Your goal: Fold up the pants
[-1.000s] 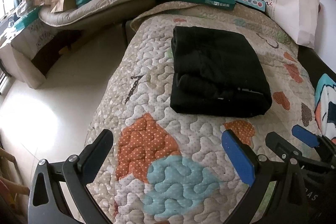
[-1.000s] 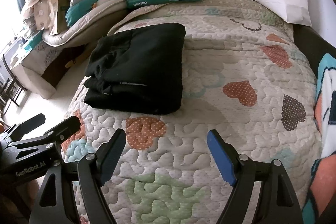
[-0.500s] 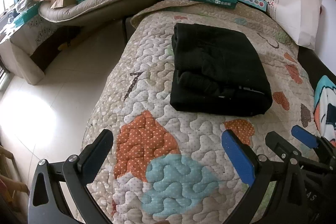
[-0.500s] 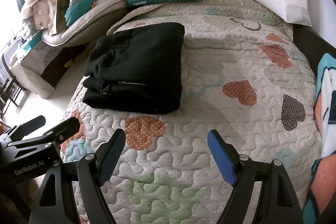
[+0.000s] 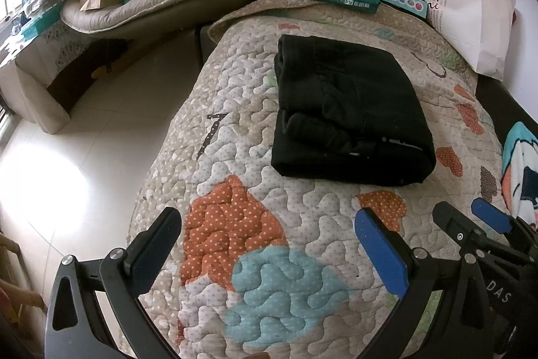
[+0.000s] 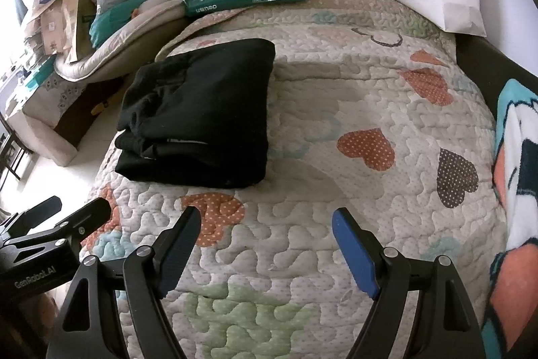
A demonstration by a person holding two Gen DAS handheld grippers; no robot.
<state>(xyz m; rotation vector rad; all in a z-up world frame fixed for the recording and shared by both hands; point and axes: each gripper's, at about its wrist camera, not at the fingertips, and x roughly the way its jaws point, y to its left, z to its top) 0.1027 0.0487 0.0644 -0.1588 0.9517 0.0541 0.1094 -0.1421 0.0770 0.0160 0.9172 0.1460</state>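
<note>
Both claws are hanging spread and empty over the quilt [image 5: 235,130], the folded black pants [image 5: 349,116] lying ahead at one o'clock of the left gripper [image 5: 269,244] and eleven o'clock of the right gripper [image 6: 265,244], roughly equally near.

Both grippers' jaws wide apart, empty.

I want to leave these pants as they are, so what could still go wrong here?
The black pants lie folded near the quilt edge above the floor; a nudge might slide them off. The loose bunched layers on that side could unfold if moved. Both the left hand-held gripper and right hand-held gripper are open, empty.
</note>
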